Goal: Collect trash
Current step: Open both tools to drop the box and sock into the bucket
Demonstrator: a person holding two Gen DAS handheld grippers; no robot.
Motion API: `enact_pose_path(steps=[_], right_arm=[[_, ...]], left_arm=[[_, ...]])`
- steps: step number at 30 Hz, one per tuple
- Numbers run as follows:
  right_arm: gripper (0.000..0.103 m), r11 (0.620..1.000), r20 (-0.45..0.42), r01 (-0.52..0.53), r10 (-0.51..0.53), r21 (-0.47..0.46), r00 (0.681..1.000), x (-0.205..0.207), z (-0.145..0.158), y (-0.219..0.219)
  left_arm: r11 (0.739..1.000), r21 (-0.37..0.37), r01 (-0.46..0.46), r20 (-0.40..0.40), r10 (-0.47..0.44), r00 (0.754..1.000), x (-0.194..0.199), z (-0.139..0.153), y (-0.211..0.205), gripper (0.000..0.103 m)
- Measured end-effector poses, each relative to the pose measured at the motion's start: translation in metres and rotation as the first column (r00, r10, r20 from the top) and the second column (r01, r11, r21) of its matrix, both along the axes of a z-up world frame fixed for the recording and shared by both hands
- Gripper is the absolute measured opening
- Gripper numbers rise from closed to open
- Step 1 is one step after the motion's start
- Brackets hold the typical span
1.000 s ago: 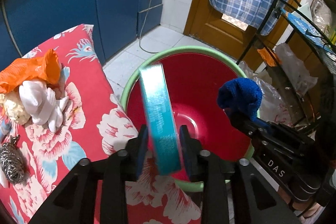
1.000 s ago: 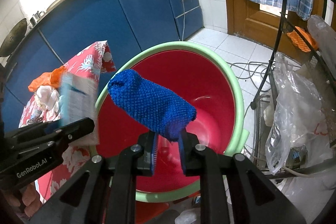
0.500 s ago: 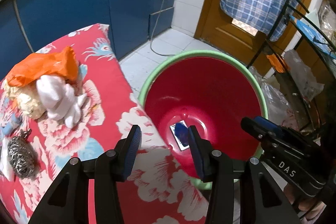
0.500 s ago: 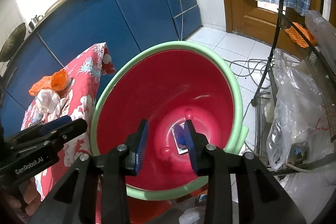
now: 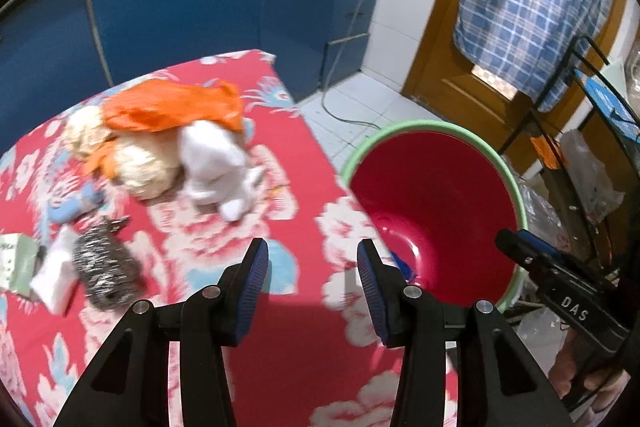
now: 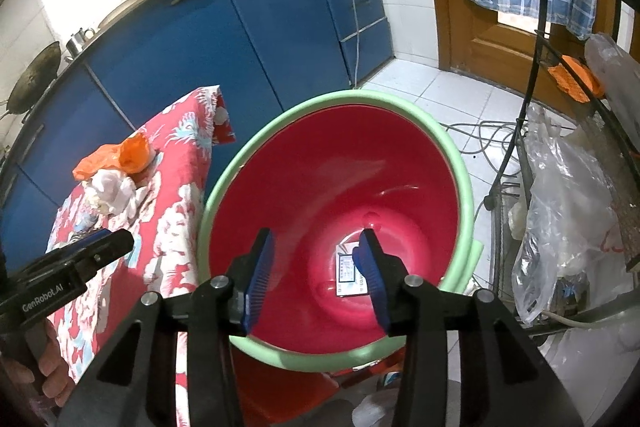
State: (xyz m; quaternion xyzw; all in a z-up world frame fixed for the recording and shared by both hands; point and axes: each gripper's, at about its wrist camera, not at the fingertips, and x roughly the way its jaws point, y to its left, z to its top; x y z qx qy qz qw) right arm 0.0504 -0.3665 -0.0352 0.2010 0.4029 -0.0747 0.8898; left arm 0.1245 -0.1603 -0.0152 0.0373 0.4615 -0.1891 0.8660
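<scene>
Small carton [image 6: 349, 273] is lying flat in red bin [image 6: 416, 163], long axis toward 12 o'clock; right gripper [image 6: 316, 273] jaws just opening, empty; left gripper [image 5: 312, 277] spread, empty, facing orange bag [image 5: 172, 107] at 11 o'clock.

Table [image 5: 280, 355] under a red floral cloth. Near its far edge lie an orange bag [image 5: 172, 107], a white glove [image 5: 216, 167] and a beige wad [image 5: 140, 167], touching. A steel scourer [image 5: 104, 263] and white scrap [image 5: 54, 279] lie at the left edge.
</scene>
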Motion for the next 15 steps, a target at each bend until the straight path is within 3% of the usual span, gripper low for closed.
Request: enact_pose_path(steps=[15], right_arm=[[0.048, 0.996, 0.024, -0.092, 0.092, -0.006, 0.995, 0.01, 0.019, 0.049]], left_arm=[[0.988, 0.019, -0.153, 0.037, 0.152, 0.988, 0.003, 0.01, 0.077, 0.048]])
